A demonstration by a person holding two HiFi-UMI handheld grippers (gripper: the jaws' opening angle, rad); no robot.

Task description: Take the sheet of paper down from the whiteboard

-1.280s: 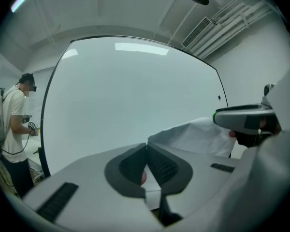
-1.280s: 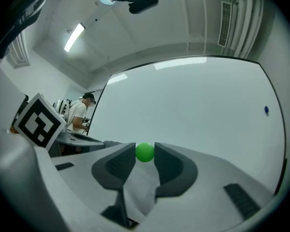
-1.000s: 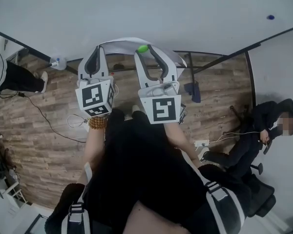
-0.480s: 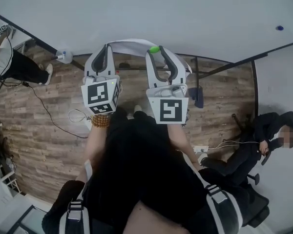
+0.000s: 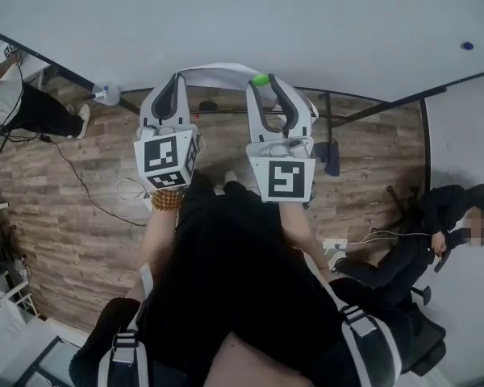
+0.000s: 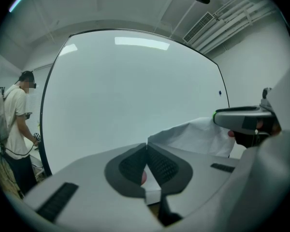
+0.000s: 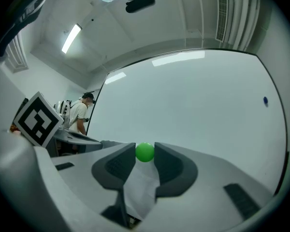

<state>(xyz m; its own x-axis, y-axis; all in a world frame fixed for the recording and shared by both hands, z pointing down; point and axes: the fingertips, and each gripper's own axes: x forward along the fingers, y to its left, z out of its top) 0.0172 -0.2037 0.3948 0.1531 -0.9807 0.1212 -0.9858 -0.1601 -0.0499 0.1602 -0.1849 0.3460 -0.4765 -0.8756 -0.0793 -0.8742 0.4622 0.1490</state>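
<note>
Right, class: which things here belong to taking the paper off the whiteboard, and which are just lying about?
Job in hand:
sheet of paper
whiteboard
green ball, pinched by the right gripper
left gripper, jaws shut on the sheet

Lying about:
blue dot on the whiteboard
cable on the floor
seated person
standing person

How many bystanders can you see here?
2: a standing person by the left end of the whiteboard, a seated person in black at the right. Others may be hidden.
</note>
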